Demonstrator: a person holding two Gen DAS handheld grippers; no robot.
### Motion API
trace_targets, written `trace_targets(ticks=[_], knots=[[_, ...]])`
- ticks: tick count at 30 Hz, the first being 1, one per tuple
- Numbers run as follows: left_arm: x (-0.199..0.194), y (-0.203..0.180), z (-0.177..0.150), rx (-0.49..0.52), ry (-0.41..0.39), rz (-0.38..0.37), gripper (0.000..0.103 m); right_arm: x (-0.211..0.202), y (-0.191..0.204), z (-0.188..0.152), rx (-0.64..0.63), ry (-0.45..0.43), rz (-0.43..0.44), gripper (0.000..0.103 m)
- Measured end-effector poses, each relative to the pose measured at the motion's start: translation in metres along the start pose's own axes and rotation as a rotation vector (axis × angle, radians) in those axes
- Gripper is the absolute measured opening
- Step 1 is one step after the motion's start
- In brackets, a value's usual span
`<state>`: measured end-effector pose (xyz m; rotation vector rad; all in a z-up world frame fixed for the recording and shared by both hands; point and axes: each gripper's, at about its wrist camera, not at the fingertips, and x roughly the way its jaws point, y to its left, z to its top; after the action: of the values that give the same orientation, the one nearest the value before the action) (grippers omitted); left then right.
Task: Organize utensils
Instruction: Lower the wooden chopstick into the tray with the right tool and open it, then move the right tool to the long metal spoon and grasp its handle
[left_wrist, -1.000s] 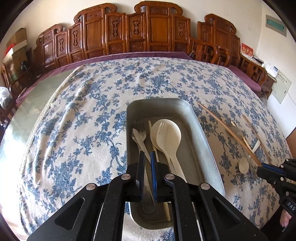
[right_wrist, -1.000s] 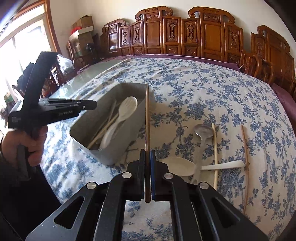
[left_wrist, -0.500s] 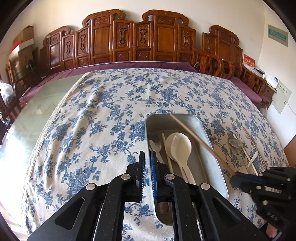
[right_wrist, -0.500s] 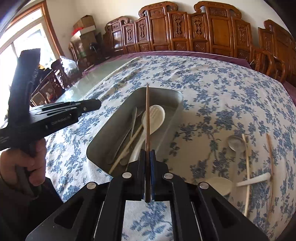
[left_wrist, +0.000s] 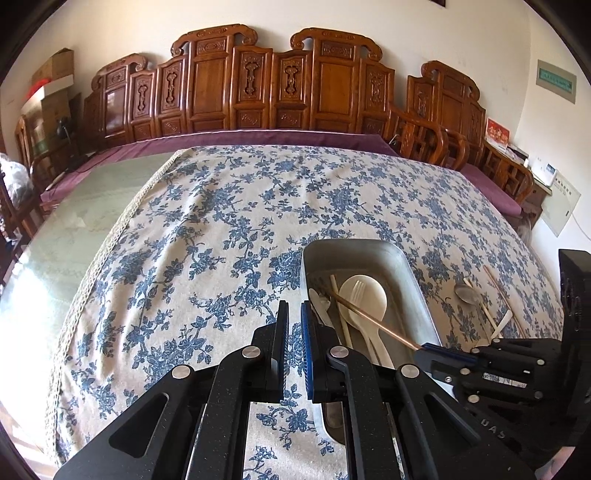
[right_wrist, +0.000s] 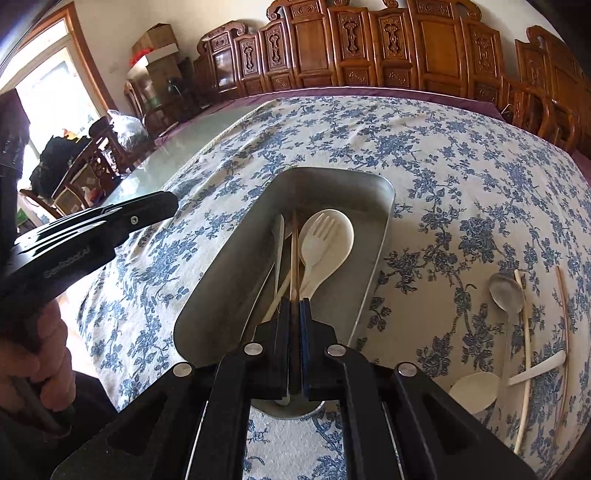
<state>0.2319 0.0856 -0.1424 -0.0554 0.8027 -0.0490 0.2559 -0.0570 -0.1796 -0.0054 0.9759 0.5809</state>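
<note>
- Right gripper (right_wrist: 294, 306), lower centre of the right wrist view: jaws clenched on a brown chopstick (right_wrist: 294, 258), which runs straight up the frame with its far end down inside the metal tray (right_wrist: 384, 206).
- In the left wrist view the same chopstick (left_wrist: 373, 317) crosses the tray (left_wrist: 417, 288) diagonally, from the right gripper (left_wrist: 430, 349) at lower right up toward the tray's left side.
- Left gripper (left_wrist: 293, 325), lower centre of its own view: jaws nearly together with a thin gap, grasping nothing, poised over the floral tablecloth (left_wrist: 221, 240) just left of the tray.
- Tray contents, centre of the right wrist view: a white spoon (right_wrist: 338, 247) with a white fork (right_wrist: 317, 236) lying in its bowl, a pale knife (right_wrist: 279, 243), and a pale chopstick (right_wrist: 277, 299).
- Right of the tray, on the cloth: a metal spoon (right_wrist: 506, 291), a second white spoon (right_wrist: 476, 391), a pale chopstick (right_wrist: 526, 354) and another brown chopstick (right_wrist: 565, 332), lying well apart from the tray.
</note>
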Motion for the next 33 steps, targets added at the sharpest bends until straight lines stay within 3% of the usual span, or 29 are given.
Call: trace_targets(ticks=[22, 30, 33], knots=[[0.0, -0.005, 0.0, 0.007, 0.005, -0.005, 0.006, -0.012, -0.001, 0.002, -0.007, -0.052, 0.085, 0.018], [0.0, -0.027, -0.002, 0.036, 0.004, -0.042, 0.007, -0.059, -0.034, -0.01, -0.045, -0.114, 0.001, 0.018], [0.0, -0.04, -0.003, 0.054, 0.002, -0.058, 0.019, -0.076, -0.053, -0.019, -0.055, -0.121, -0.052, 0.018]])
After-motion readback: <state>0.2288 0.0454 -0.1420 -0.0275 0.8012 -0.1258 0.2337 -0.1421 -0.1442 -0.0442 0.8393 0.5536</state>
